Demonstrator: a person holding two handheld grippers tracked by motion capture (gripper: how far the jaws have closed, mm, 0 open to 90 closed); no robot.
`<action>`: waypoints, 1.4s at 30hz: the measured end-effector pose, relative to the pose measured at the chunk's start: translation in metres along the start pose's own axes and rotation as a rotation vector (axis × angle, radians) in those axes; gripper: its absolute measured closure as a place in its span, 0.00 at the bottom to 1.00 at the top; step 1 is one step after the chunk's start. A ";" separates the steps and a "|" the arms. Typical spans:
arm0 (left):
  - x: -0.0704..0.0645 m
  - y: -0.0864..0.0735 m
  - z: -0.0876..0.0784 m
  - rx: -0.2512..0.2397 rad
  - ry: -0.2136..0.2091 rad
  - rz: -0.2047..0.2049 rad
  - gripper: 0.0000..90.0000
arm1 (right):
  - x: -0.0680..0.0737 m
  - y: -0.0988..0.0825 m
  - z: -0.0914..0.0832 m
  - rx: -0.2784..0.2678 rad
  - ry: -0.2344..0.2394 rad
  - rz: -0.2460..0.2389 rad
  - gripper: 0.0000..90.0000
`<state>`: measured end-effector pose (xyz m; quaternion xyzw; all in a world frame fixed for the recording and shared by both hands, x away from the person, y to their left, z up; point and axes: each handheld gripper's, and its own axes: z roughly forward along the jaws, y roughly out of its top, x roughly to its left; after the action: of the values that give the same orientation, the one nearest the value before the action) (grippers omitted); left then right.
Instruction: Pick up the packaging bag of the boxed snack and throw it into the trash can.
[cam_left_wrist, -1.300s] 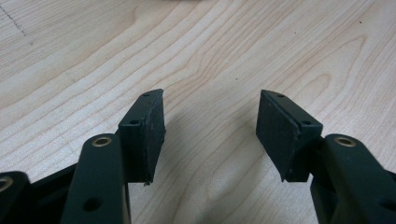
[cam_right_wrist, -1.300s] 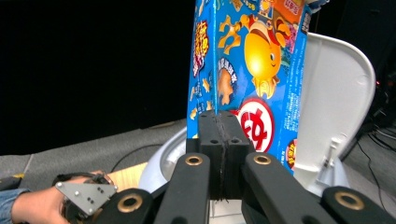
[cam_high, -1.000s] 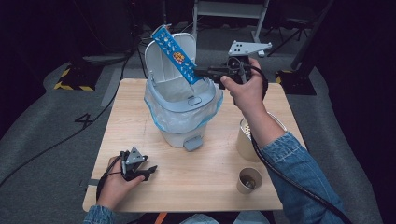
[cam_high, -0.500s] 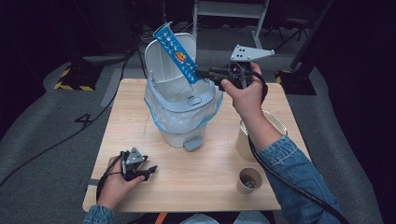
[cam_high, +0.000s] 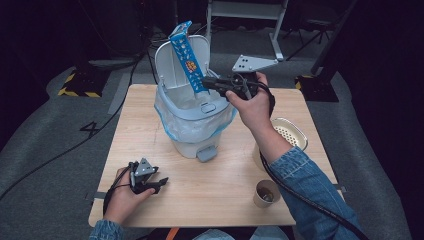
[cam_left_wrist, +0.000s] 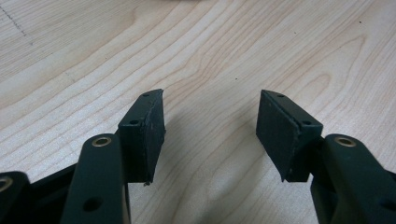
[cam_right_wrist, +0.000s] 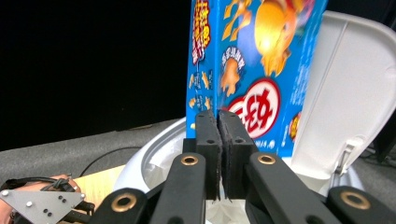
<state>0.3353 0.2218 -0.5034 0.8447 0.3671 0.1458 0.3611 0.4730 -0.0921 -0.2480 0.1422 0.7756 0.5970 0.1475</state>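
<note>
Light wooden square surface (cam_high: 150, 130) is carrying everything, sitting on grey carpet floor (cam_high: 50, 150) with black cables trailing at the left. Its near-left part around the left hand and the middle of the front strip are lying bare; the right side is more crowded.

Pale grey plastic pedal bin (cam_high: 192, 117) with clear bag liner is standing at the back middle of the surface, lid (cam_high: 172, 62) standing up and open at the rear, pedal facing the person. The liner is folding over the rim; what is lying inside cannot be told.

Long flat blue snack packet (cam_high: 186, 57) with orange cartoon print is hanging upright, tilted, over the open bin mouth, in front of the raised lid, with its lower end at the rim level.

Right gripper (cam_high: 209, 83) is pinching the packet's lower edge; in the right gripper view the jaws are pressing almost together on the thin packet (cam_right_wrist: 243, 70).

Cream round bowl with perforated insert (cam_high: 287, 132) is sitting near the right edge, partly behind the right forearm in a denim sleeve.

Left gripper (cam_high: 160, 182) is resting on the surface near the front-left corner, well apart from the bin; its jaws are standing moderately apart over bare wood (cam_left_wrist: 210, 70), holding nothing.

Small brown paper cup (cam_high: 265, 192) is standing near the front right, with something dark inside.
</note>
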 end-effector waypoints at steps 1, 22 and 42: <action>0.000 0.000 0.000 0.000 0.000 0.000 0.47 | -0.001 -0.001 0.003 0.007 -0.001 0.005 0.97; 0.000 0.000 0.000 0.000 -0.002 -0.002 0.47 | 0.004 -0.024 0.018 0.120 -0.004 0.014 0.90; 0.000 0.000 0.000 0.000 -0.002 -0.002 0.47 | -0.002 -0.025 -0.045 0.107 -0.070 0.012 0.41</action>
<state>0.3352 0.2217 -0.5034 0.8445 0.3674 0.1448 0.3616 0.4556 -0.1393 -0.2614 0.1756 0.7999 0.5502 0.1632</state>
